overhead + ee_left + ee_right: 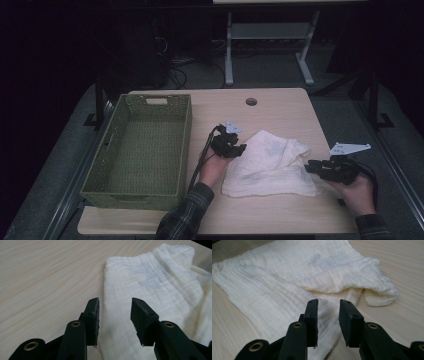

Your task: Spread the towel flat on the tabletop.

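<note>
Both tools released, nothing gripped: left tool (114,315) at the left edge of a crumpled cream-white muslin cloth (270,167), right tool (328,315) over its right edge. Cloth lies mid-desk on the pale wooden desk (280,107), beside an empty green woven basket (142,150)

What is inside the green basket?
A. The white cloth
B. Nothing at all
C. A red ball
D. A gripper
B: the basket shows only its bare woven floor, while the cloth lies on the table to its right, between the left gripper and the right gripper.
</note>
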`<state>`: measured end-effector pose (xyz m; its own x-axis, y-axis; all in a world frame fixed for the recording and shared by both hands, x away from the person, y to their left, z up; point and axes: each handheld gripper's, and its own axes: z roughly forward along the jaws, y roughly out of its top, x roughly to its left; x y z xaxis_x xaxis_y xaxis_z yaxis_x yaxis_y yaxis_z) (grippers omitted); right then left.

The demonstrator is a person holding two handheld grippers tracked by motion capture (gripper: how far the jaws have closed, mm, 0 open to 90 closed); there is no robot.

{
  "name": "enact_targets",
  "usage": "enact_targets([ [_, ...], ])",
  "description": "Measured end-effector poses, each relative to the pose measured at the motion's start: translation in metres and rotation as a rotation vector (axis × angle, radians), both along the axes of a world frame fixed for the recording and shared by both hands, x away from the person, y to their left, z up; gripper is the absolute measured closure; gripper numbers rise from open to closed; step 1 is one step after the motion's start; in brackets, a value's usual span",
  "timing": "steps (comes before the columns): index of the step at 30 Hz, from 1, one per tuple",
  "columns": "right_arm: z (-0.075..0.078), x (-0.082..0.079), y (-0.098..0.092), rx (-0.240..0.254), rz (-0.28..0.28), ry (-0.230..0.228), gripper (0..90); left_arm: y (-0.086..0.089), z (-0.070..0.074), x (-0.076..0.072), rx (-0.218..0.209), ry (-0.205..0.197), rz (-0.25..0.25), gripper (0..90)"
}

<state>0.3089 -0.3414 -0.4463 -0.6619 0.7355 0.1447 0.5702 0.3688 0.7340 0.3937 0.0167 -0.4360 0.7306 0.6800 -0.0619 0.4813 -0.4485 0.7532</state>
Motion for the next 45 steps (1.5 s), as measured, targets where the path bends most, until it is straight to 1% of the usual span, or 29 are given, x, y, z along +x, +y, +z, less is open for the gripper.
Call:
enact_targets([
  [1, -0.001, 0.000, 0.000, -0.009, 0.004, -0.001, 68.1, -0.001, -0.001, 0.004, 0.008, 0.002, -0.008, 58.3],
  [3, -0.002, -0.001, 0.001, -0.011, 0.008, 0.004, 68.1, -0.008, -0.006, 0.014, 0.001, 0.006, -0.006, 58.3],
  [4, -0.002, -0.001, 0.002, -0.012, 0.010, 0.005, 68.1, -0.012, -0.010, 0.020, 0.012, 0.007, -0.009, 58.1],
  [5, -0.003, -0.001, 0.003, -0.010, 0.011, 0.008, 68.1, -0.014, -0.013, 0.025, 0.010, 0.015, -0.011, 58.0],
  [6, -0.003, -0.002, 0.003, -0.016, 0.012, 0.009, 68.1, -0.017, -0.016, 0.029, -0.001, 0.033, -0.010, 58.0],
  [7, -0.003, -0.002, 0.004, -0.018, 0.013, 0.005, 68.1, -0.018, -0.018, 0.032, 0.006, 0.040, -0.019, 58.0],
  [9, -0.004, -0.003, 0.005, -0.027, 0.013, 0.008, 67.8, -0.022, -0.022, 0.037, 0.001, 0.047, -0.029, 58.8],
  [10, -0.004, -0.003, 0.005, -0.029, 0.014, 0.008, 67.5, -0.024, -0.024, 0.039, 0.014, 0.049, -0.036, 60.4],
  [13, -0.005, -0.003, 0.005, -0.027, 0.015, 0.010, 67.3, -0.026, -0.028, 0.043, 0.039, 0.061, -0.050, 72.6],
  [16, -0.006, -0.004, 0.004, -0.031, 0.008, 0.011, 66.9, -0.028, -0.029, 0.044, 0.026, 0.067, -0.062, 86.0],
  [17, -0.006, -0.004, 0.004, -0.027, 0.008, 0.010, 66.9, -0.028, -0.028, 0.044, 0.031, 0.064, -0.069, 87.9],
  [21, -0.005, -0.004, 0.001, -0.028, 0.003, 0.003, 66.9, -0.032, -0.019, 0.037, 0.021, 0.051, -0.092, 89.1],
  [23, -0.005, -0.004, 0.000, -0.027, -0.002, 0.002, 66.9, -0.037, -0.013, 0.031, 0.002, 0.045, -0.115, 89.4],
  [24, -0.005, -0.004, 0.001, -0.025, -0.001, 0.000, 66.9, -0.039, -0.010, 0.026, 0.012, 0.028, -0.134, 89.4],
  [25, -0.005, -0.005, 0.001, -0.031, -0.003, 0.002, 66.9, -0.048, -0.006, 0.015, 0.005, 0.004, -0.171, 89.4],
  [26, -0.005, -0.005, 0.001, -0.031, -0.003, 0.002, 66.9, -0.048, -0.006, 0.015, 0.005, 0.004, -0.171, 89.3],
  [28, -0.006, -0.005, 0.000, -0.035, -0.002, -0.001, 66.9, -0.055, -0.005, 0.005, 0.018, -0.019, -0.207, 89.3],
  [29, -0.006, -0.006, 0.000, -0.035, -0.006, 0.004, 66.9, -0.061, -0.004, -0.002, 0.026, -0.026, -0.227, 89.3],
  [31, -0.005, -0.006, -0.001, -0.036, -0.008, -0.004, 66.4, -0.070, -0.005, -0.013, 0.048, -0.050, -0.266, 89.2],
  [32, -0.005, -0.006, -0.001, -0.035, -0.010, -0.002, 66.4, -0.074, -0.006, -0.017, 0.049, -0.052, -0.275, 89.2],
  [33, -0.006, -0.006, -0.001, -0.035, -0.010, -0.004, 66.4, -0.079, -0.008, -0.023, 0.060, -0.053, -0.297, 89.1],
  [34, -0.006, -0.006, -0.001, -0.037, -0.013, -0.002, 66.4, -0.083, -0.010, -0.028, 0.062, -0.052, -0.310, 89.0],
  [35, -0.006, -0.006, -0.001, -0.037, -0.014, -0.001, 66.4, -0.090, -0.015, -0.035, 0.073, -0.044, -0.340, 89.0],
  [37, -0.006, -0.007, -0.001, -0.036, -0.015, 0.004, 66.3, -0.096, -0.020, -0.042, 0.082, -0.028, -0.374, 88.7],
  [38, -0.006, -0.007, -0.001, -0.038, -0.012, -0.003, 66.3, -0.098, -0.023, -0.044, 0.083, -0.022, -0.387, 88.6],
  [40, -0.006, -0.008, -0.001, -0.039, -0.013, 0.002, 66.1, -0.100, -0.025, -0.047, 0.066, -0.021, -0.390, 86.2],
  [41, -0.007, -0.008, -0.002, -0.042, -0.013, 0.001, 65.8, -0.099, -0.023, -0.046, 0.044, -0.022, -0.379, 83.7],
  [43, -0.007, -0.009, -0.002, -0.043, -0.018, 0.003, 65.7, -0.096, -0.018, -0.043, 0.019, -0.035, -0.366, 80.4],
  [45, -0.007, -0.008, -0.003, -0.042, -0.018, -0.002, 65.1, -0.092, -0.011, -0.037, 0.023, -0.058, -0.348, 79.0],
])
